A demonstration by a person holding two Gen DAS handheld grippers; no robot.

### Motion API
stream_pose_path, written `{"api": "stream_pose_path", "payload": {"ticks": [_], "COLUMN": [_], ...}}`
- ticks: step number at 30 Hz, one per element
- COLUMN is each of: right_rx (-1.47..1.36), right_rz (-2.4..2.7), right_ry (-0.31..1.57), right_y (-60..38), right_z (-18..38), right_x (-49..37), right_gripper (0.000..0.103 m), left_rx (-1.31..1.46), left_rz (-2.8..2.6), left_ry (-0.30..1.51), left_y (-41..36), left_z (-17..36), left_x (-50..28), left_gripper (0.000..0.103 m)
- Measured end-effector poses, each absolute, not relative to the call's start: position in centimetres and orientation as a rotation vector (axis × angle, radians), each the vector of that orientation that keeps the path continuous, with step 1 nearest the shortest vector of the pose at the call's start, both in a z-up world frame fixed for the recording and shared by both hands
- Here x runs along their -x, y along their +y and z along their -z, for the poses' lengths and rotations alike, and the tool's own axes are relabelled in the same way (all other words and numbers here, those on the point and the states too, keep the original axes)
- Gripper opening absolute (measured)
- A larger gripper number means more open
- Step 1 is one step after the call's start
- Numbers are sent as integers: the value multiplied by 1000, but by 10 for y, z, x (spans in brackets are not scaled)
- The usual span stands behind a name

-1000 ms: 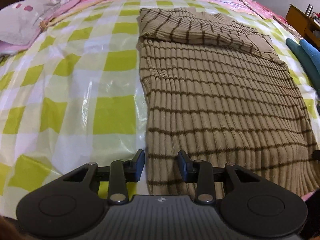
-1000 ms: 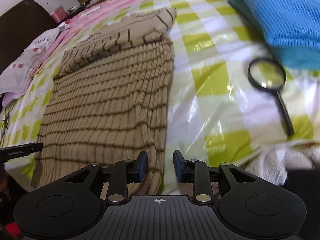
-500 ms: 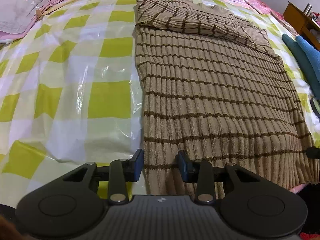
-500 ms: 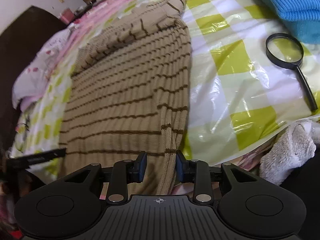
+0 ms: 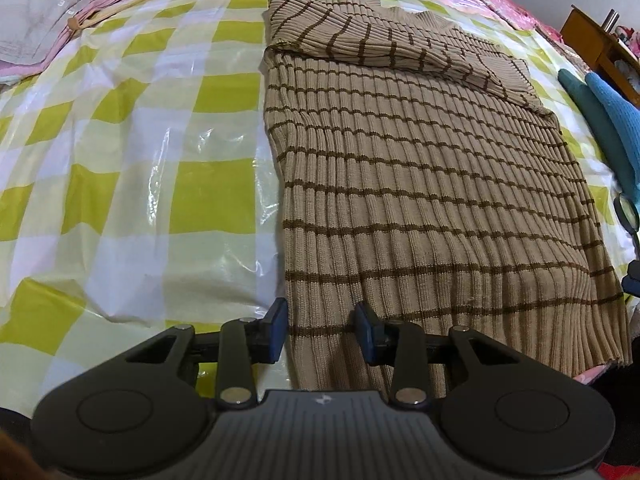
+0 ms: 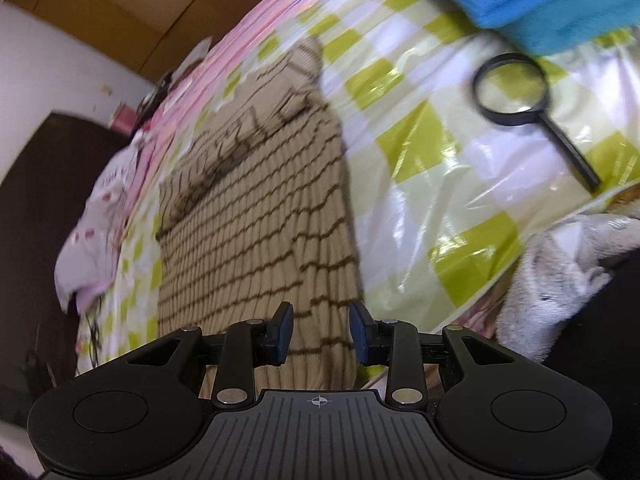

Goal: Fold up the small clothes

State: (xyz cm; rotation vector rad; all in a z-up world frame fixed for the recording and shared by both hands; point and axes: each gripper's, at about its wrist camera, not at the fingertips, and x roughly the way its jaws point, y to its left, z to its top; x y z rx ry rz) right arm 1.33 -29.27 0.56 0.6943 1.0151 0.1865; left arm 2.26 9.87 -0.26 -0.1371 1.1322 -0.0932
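A tan ribbed sweater with dark brown stripes (image 5: 420, 200) lies flat on the checked plastic cover (image 5: 140, 180), its top part folded down across it at the far end. My left gripper (image 5: 320, 334) is open over the sweater's near left hem corner, and the cloth edge runs between the fingers without being pinched. In the right wrist view the sweater (image 6: 256, 220) appears tilted and blurred. My right gripper (image 6: 320, 334) is open over the near right hem corner, with the cloth lying between its blue pads (image 6: 362, 332).
A black magnifying glass (image 6: 512, 88) lies right of the sweater, with a blue knit garment (image 6: 540, 0) beyond it. A grey fluffy cloth (image 6: 560, 264) hangs at the bed's near right edge. A pillow (image 5: 40, 20) sits far left and wooden furniture (image 5: 592, 44) far right.
My right gripper has rolled and shifted left, so the sweater's right hem now lies between its fingers, and its jaws stand slightly wider. The left gripper has stayed over the left corner.
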Motion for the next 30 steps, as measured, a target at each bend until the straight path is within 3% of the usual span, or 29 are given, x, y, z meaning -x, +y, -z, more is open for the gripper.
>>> {"api": "stream_pose_path", "payload": {"ticks": [14,17,27,29,30], "right_rx": [-622,-612,-668,-684,-698], "right_rz": [-185,-188,-217,-239,-255], "right_ry": [1127,1128,1151,1155,1151], "right_y": [-270,-266,-278,-273,-271], "right_z": [18,18,23,26,25], "right_x": [-17,-15,-16,-16,-15], "right_gripper": [28,21,24,21,17], "left_rx": [134,137,129,155,176], "left_rz": [94,95,96,103,113], "left_ry": [1132,1132,1139,1141,1141], "left_y": [99,99,98,101,103], "left_z": [3,3,5,4,4], "left_x": [-23,-23,-23,-22,-22], "left_gripper": [40,40,41,37,25]}}
